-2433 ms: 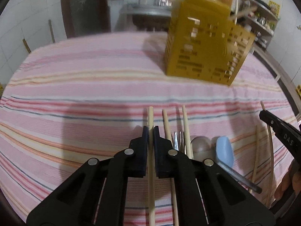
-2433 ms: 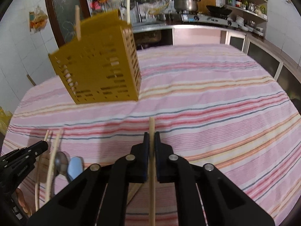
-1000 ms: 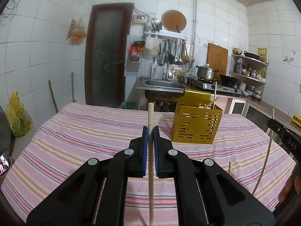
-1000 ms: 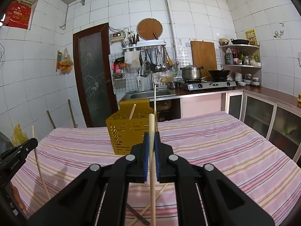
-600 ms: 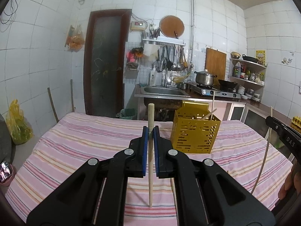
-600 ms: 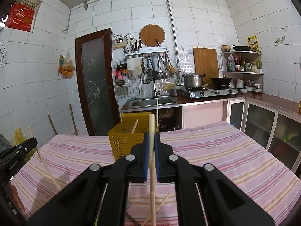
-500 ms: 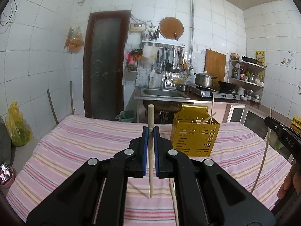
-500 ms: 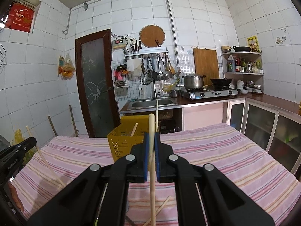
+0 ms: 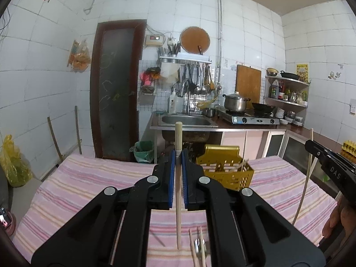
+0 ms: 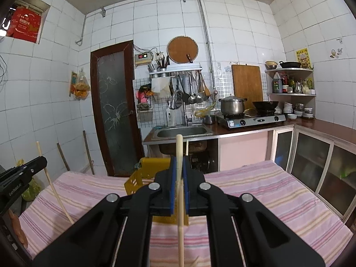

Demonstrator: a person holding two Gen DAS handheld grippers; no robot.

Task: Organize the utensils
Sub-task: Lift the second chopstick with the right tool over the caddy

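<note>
- Wooden chopstick (image 9: 178,191) is standing upright between the blue pads of the left tool (image 9: 178,158), which is clamped on it; its top is poking out above the fingertips and its lower end is hanging below the tool, over the striped cloth of the desk (image 9: 73,187).
- A second, paler chopstick (image 10: 179,200) is being pinched the same way by the right tool (image 10: 179,166), nearly vertical, with its lower length dropping out of the bottom of the right wrist view.
- The yellow slotted holder (image 9: 224,173) is sitting on the desk ahead of the left tool and a little to its right; ahead of the right tool it is lying almost straight on, partly hidden behind the fingers (image 10: 142,178). Chopsticks are already leaning inside it.
- More loose utensils are waiting below the left tool: another pair of chopsticks (image 9: 195,251) and what looks like a metal fork (image 9: 198,245), low between the tool's arms.
- Judged from this, the step in hand is carrying: both sticks are lifted clear of the cloth and are being brought toward the holder, neither yet over its mouth.
- The next move is calling for each tool to travel forward until its stick's lower tip is above the holder's open top, then to lower it in before the pads part.
- Two tools converging on one small opening is probably asking for one to go first, so the sticks are not clashing with each other or with those already leaning inside.
</note>
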